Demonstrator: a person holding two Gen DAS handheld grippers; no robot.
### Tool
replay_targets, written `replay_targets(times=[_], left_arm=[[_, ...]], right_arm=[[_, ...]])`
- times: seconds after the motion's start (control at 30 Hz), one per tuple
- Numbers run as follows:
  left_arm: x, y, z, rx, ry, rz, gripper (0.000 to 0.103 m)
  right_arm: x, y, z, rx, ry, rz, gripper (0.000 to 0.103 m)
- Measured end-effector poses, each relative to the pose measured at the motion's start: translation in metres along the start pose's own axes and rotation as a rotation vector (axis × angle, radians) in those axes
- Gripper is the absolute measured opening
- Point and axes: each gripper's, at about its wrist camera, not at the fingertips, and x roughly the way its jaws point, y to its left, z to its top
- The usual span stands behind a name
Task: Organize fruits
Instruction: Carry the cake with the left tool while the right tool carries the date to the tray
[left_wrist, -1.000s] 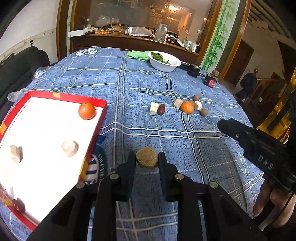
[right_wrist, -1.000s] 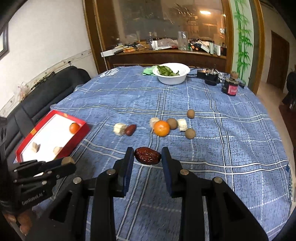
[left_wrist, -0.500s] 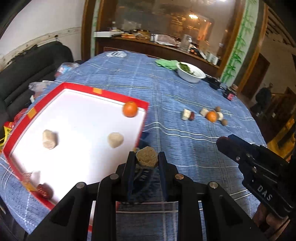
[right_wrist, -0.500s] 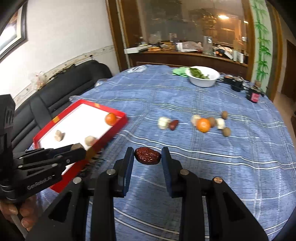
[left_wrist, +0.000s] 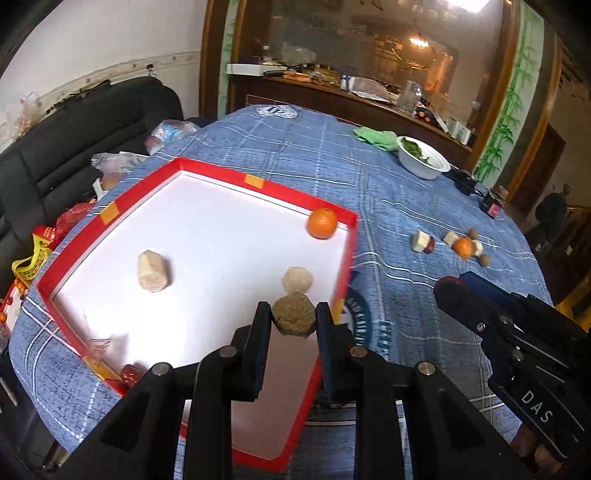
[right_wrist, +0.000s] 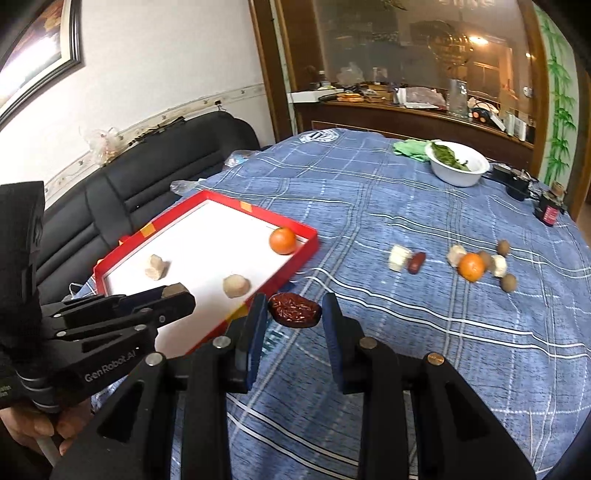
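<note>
My left gripper (left_wrist: 292, 320) is shut on a tan, rough fruit chunk (left_wrist: 293, 318) and holds it above the near right part of the red-rimmed white tray (left_wrist: 218, 174). The tray holds an orange (left_wrist: 321, 223), two pale chunks (left_wrist: 153, 271) (left_wrist: 296, 278) and a red date (left_wrist: 130, 373) at its near corner. My right gripper (right_wrist: 294, 312) is shut on a dark red date (right_wrist: 294, 310), just right of the tray (right_wrist: 308, 246) and above the blue cloth. Loose fruit lies to the right: an orange (right_wrist: 471, 266), pale chunks, a date (right_wrist: 416, 261) and brown round fruits.
A white bowl of greens (right_wrist: 458, 166) and a green cloth stand at the far side of the round table. A small dark jar (right_wrist: 549, 211) and black items sit at the far right. A black sofa (right_wrist: 147, 162) with bags lies left of the table.
Both grippers have moved left toward the tray with their fruit held. The left gripper went from over the cloth to over the tray's inside.
</note>
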Motion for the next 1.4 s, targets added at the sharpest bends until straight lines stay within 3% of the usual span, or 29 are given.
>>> replay_targets(times=[0.33, 0.73, 1.4], left_arm=[[0.007, 0.034, 0.005, -0.059, 0.002, 0.083, 0.023], [0.019, 0.047, 0.008, -0.069, 0.029, 0.148, 0.023], [0.032, 0.057, 0.01, -0.076, 0.063, 0.183, 0.023]], right_arm=[[0.021, 0.022, 0.012, -0.017, 0.005, 0.057, 0.033], [0.07, 0.044, 0.041, -0.019, 0.026, 0.111, 0.033], [0.122, 0.049, 0.05, 0.008, 0.085, 0.115, 0.033]])
